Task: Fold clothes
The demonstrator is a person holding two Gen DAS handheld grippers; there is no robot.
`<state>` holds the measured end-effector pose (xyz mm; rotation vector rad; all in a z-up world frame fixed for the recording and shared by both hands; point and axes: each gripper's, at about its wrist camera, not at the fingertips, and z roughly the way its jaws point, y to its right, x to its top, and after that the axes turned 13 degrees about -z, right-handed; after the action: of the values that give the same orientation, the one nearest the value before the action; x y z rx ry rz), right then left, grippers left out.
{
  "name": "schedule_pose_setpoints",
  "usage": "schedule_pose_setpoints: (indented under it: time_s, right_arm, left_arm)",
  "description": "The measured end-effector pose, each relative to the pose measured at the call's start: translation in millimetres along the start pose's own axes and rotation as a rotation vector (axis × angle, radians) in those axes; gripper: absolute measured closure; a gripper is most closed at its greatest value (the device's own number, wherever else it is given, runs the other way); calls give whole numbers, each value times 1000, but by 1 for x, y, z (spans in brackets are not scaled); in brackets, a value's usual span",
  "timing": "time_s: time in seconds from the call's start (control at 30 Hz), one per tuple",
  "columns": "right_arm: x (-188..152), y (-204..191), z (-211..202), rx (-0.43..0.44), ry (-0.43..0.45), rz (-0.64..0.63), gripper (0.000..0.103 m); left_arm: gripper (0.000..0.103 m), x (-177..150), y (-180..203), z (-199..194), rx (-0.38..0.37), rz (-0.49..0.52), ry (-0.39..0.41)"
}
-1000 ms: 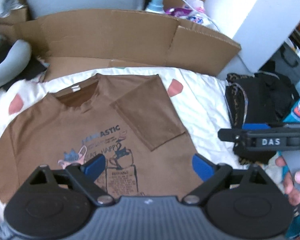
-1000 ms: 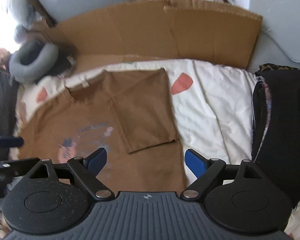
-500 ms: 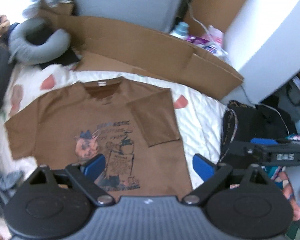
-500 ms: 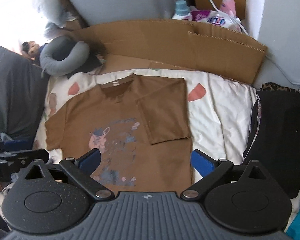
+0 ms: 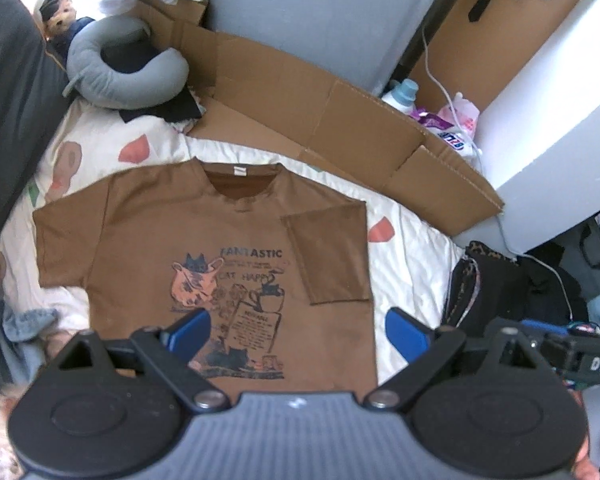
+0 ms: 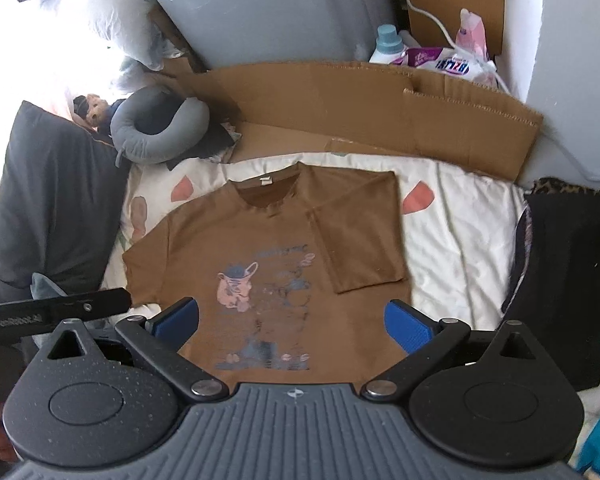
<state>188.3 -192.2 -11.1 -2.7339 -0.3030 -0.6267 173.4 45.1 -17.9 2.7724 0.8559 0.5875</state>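
Note:
A brown T-shirt with a cat print lies flat, face up, on a white bedsheet. Its right sleeve is folded inward over the body; its left sleeve lies spread out. The shirt also shows in the right wrist view with the folded sleeve. My left gripper is open and empty, held high above the shirt's lower hem. My right gripper is open and empty, also well above the hem.
Flattened cardboard lines the bed's far edge. A grey neck pillow and a dark cushion lie at the left. A black clothes pile lies at the right. Detergent bottles stand behind the cardboard.
Both grippers have risen and pulled back from the shirt, so more of the bed shows. The shirt has not moved. Both stay open.

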Motion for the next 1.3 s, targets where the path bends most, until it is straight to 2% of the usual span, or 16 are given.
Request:
schedule_pose_setpoints:
  time_s: [0.3, 0.47, 0.7, 0.83, 1.1, 1.2, 1.3]
  right_arm:
    - [1, -8, 31, 10, -8, 106, 1]
    - [3, -16, 50, 1, -14, 89, 1]
    - [9, -29, 75, -20, -14, 65, 1]
    - [16, -40, 93, -19, -42, 17, 1]
    - [25, -34, 120, -47, 49, 54, 1]
    - [25, -28, 137, -65, 27, 94, 1]
    - [27, -30, 149, -77, 24, 61, 1]
  left_arm:
    - [7, 32, -35, -19, 18, 64, 58]
    - [7, 48, -59, -17, 34, 87, 74]
    - [7, 65, -103, -1, 57, 99, 83]
    - [7, 73, -127, 15, 60, 97, 78]
    - [7, 97, -176, 39, 72, 58, 98]
    - [7, 102, -193, 46, 73, 32, 114]
    - [7, 105, -207, 56, 85, 25, 127]
